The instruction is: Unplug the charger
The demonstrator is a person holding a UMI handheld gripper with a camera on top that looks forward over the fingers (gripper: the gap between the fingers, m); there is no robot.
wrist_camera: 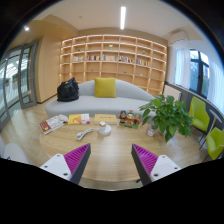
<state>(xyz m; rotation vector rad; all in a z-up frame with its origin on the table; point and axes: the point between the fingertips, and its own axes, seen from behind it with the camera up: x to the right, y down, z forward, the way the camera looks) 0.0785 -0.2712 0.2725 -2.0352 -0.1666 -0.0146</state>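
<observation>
The claw (112,163) stands wide open and holds nothing. The white charger (86,132) lies on the table (110,150), ahead of the fingers. Approach low, centre the charger between the pads, then close.

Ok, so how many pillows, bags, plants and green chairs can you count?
pillow: 1, yellow, on the sofa
bag: 1, black, on the sofa
plant: 1, on the table
green chairs: 2, beside the plant
Total: 5
The gripper is open, with nothing between its fingers.
</observation>
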